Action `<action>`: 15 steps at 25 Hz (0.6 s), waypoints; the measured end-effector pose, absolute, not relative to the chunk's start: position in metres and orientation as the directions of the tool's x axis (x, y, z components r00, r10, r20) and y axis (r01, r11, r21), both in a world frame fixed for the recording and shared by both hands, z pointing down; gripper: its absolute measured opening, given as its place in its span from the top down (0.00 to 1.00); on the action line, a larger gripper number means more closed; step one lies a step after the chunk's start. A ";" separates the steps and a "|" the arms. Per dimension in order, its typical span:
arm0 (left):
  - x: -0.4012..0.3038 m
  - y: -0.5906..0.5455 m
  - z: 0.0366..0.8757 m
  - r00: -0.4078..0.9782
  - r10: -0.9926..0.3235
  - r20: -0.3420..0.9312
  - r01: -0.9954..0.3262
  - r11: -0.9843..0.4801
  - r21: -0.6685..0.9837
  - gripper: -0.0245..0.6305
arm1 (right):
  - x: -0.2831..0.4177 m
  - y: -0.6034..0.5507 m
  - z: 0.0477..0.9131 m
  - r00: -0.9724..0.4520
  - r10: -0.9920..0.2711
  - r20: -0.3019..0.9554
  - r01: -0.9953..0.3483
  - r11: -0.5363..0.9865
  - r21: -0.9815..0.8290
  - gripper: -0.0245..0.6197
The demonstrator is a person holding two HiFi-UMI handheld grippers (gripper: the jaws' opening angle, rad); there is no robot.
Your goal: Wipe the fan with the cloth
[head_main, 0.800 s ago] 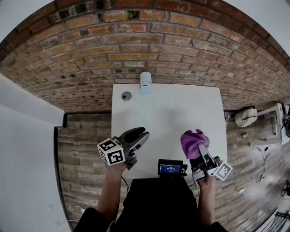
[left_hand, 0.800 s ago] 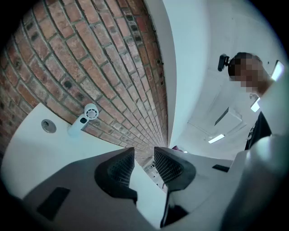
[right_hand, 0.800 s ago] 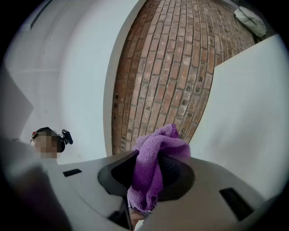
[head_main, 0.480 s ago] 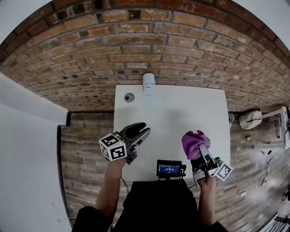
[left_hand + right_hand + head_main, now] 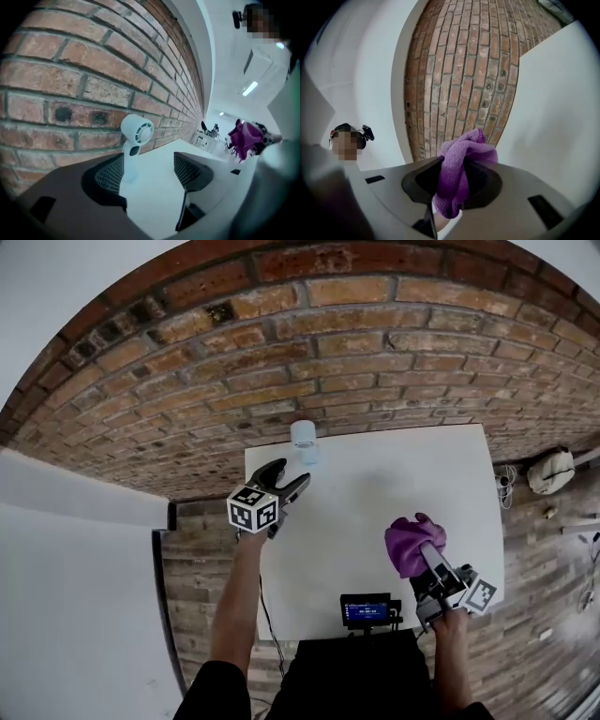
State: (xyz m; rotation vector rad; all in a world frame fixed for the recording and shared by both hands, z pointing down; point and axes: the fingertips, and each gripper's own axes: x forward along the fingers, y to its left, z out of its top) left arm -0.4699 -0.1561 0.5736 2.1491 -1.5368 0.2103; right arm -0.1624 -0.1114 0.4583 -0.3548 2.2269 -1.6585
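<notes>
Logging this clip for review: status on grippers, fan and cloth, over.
Left gripper jaws open, framing the small white fan, not gripping. Right gripper shut on purple cloth, well short of fan. Nothing between them on the table.

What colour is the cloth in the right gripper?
Purple cloth; clearest in the right gripper view.

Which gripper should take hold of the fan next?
Left. The left gripper is open and empty, aimed at the small white fan just ahead by the brick wall. The right gripper is shut on the purple cloth, farther from the fan.
</notes>
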 end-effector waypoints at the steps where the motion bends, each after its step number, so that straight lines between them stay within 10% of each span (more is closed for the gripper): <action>1: -0.475 -0.171 0.582 0.343 -0.838 0.425 -0.934 -0.259 0.246 0.43 | -0.156 -0.114 0.463 -0.907 -0.406 -0.112 -0.006 0.278 -0.960 0.82; 8: -0.478 -0.238 0.610 0.372 -0.780 0.504 -0.915 -0.400 0.058 0.42 | -0.115 -0.123 0.474 -0.874 -0.481 -0.068 -0.065 0.254 -0.965 0.82; 15: -0.446 -0.228 0.599 0.435 -0.758 0.486 -0.887 -0.453 0.089 0.64 | -0.099 -0.112 0.467 -0.851 -0.521 -0.067 -0.091 0.272 -0.958 0.82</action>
